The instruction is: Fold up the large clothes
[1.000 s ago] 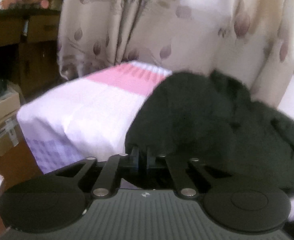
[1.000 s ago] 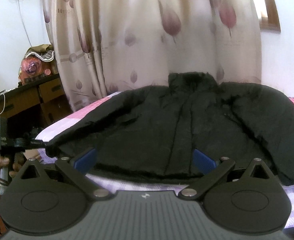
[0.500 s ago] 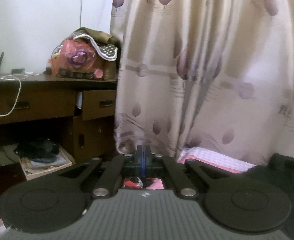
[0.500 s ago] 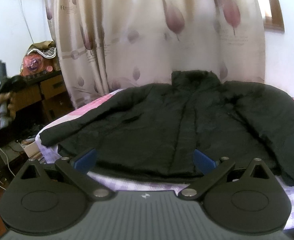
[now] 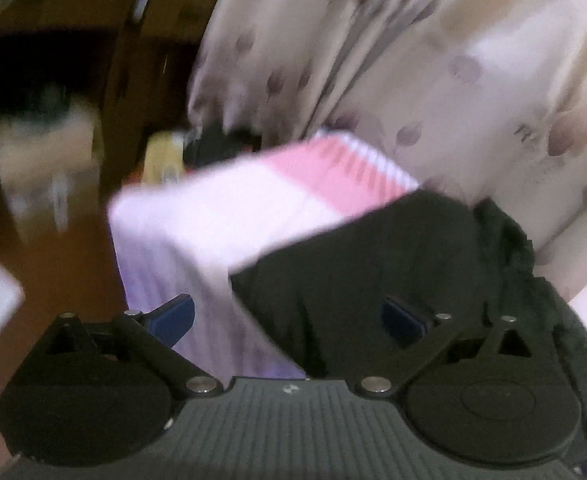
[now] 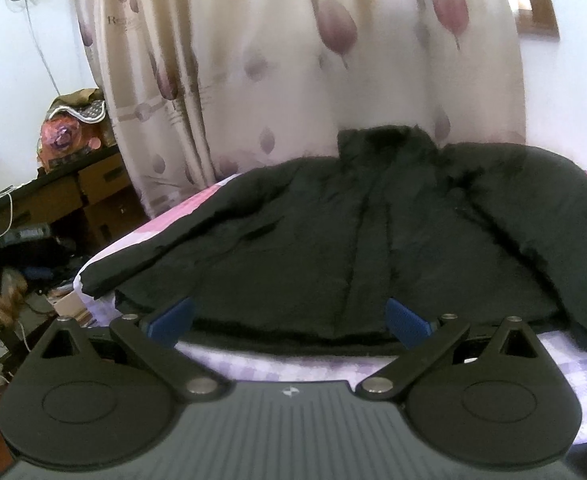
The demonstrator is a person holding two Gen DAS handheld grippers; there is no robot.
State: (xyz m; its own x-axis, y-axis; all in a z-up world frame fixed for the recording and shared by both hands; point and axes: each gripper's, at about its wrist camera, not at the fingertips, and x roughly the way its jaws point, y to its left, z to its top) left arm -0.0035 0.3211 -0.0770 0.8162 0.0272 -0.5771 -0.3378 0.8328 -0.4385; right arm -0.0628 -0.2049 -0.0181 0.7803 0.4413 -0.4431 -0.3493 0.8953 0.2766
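Matt black fuzzy cloth jacket (image 6: 373, 240) across the middle, smooth checked cotton bedsheet (image 6: 573, 376) at lower right, thin printed curtain (image 6: 293, 80) cloth above, dark wooden desk (image 6: 53, 200) at left, matt ribbed plastic right gripper (image 6: 289, 320) with blue rubbery pads (image 6: 171, 318), left gripper (image 5: 289, 318) alike

A floral curtain (image 6: 293, 80) hangs against white walls (image 6: 13, 92), a dark wooden desk (image 6: 65, 196) standing to its left.

The bed (image 6: 277, 364) wears a checked sheet (lilac squares near the front, pink towards the curtain), and a black jacket (image 6: 373, 248) lies spread flat on it, sleeves out.
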